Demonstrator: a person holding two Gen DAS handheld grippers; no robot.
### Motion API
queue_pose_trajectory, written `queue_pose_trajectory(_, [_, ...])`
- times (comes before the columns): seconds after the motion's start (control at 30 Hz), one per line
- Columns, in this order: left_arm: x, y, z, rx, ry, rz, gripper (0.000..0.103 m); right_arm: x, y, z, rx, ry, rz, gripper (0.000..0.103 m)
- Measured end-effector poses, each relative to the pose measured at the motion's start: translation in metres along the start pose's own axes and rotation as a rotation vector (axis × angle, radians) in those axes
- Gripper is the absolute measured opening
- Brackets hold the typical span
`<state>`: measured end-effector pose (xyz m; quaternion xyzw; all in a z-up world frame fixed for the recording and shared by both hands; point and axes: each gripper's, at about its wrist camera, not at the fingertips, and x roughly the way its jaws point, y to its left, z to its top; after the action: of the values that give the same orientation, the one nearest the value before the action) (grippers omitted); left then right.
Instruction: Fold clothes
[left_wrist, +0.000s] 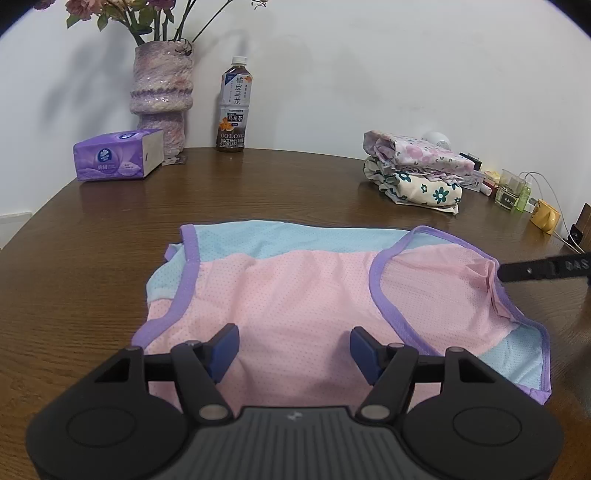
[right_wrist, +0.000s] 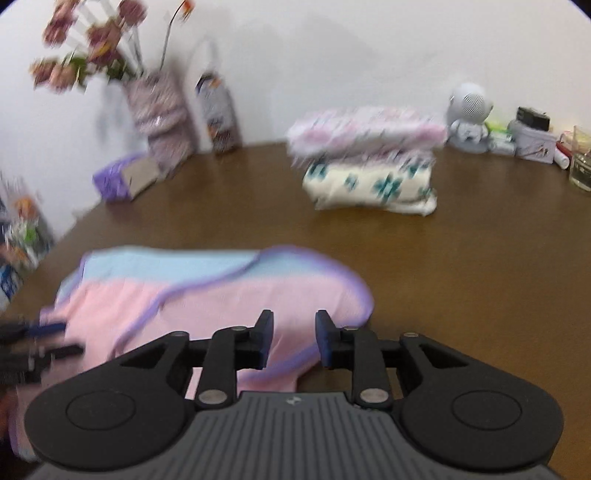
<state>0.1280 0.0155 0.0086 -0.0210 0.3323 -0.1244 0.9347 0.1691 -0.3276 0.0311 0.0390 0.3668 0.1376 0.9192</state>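
Observation:
A pink and light-blue mesh vest (left_wrist: 295, 288) with purple trim lies spread on the brown table (left_wrist: 258, 184). My left gripper (left_wrist: 294, 347) hovers open over its near pink part, with nothing between the blue pads. At the vest's right armhole, the tip of one of my right gripper's fingers (left_wrist: 532, 269) reaches a bunched fold of pink cloth. In the blurred right wrist view, my right gripper (right_wrist: 294, 339) stands open with a narrow gap above the vest's (right_wrist: 207, 295) near right edge. No cloth is pinched between its pads. My left gripper (right_wrist: 55, 338) shows at the far left.
A stack of folded floral clothes (left_wrist: 417, 173) sits at the back right. A vase of flowers (left_wrist: 162, 96), a tea bottle (left_wrist: 235, 107) and a purple tissue pack (left_wrist: 118, 155) line the back left. Small jars and bottles (left_wrist: 513, 188) crowd the right edge.

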Motion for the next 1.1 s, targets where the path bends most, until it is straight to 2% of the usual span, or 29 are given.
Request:
queue_pose_trajectory(0.17, [-0.001,0.001,-0.001,0.0,0.0,-0.002,0.066,-0.013,0.026,-0.024,-0.012,-0.024,0.046,0.038])
queue_pose_trajectory(0.27, [-0.002,0.002,-0.001,-0.004,-0.002,-0.005,0.066,-0.006,0.045,-0.033,-0.104,0.011,0.006,0.034])
queue_pose_trajectory(0.3, [-0.001,0.001,-0.001,-0.005,-0.002,-0.005,0.066,-0.003,0.046,-0.035,-0.113,0.019,-0.018,0.013])
queue_pose_trajectory(0.33, [-0.001,0.001,0.0,-0.005,-0.002,-0.006,0.066,-0.002,0.042,-0.036,-0.102,0.024,-0.033,0.002])
queue_pose_trajectory(0.6, [-0.001,0.0,-0.001,0.0,-0.003,-0.003,0.066,-0.037,-0.041,-0.039,0.17,-0.046,-0.105,0.002])
queue_pose_trajectory(0.67, [-0.002,0.001,0.0,-0.005,-0.003,-0.007,0.066,-0.037,-0.061,-0.044,0.22,-0.031,-0.154,0.004])
queue_pose_trajectory(0.77, [-0.005,0.006,0.002,-0.055,0.0,-0.051,0.066,-0.038,-0.078,-0.051,0.264,-0.028,-0.215,0.015])
queue_pose_trajectory(0.83, [-0.009,0.006,0.002,-0.061,-0.007,-0.047,0.066,-0.047,-0.075,-0.052,0.27,-0.082,-0.162,0.023])
queue_pose_trajectory(0.93, [-0.016,0.003,0.002,-0.051,-0.016,-0.036,0.065,-0.047,-0.06,-0.049,0.208,-0.126,-0.109,0.023])
queue_pose_trajectory(1.1, [-0.027,-0.003,-0.002,-0.019,-0.028,-0.032,0.066,-0.023,-0.03,-0.039,0.068,-0.09,-0.058,0.025])
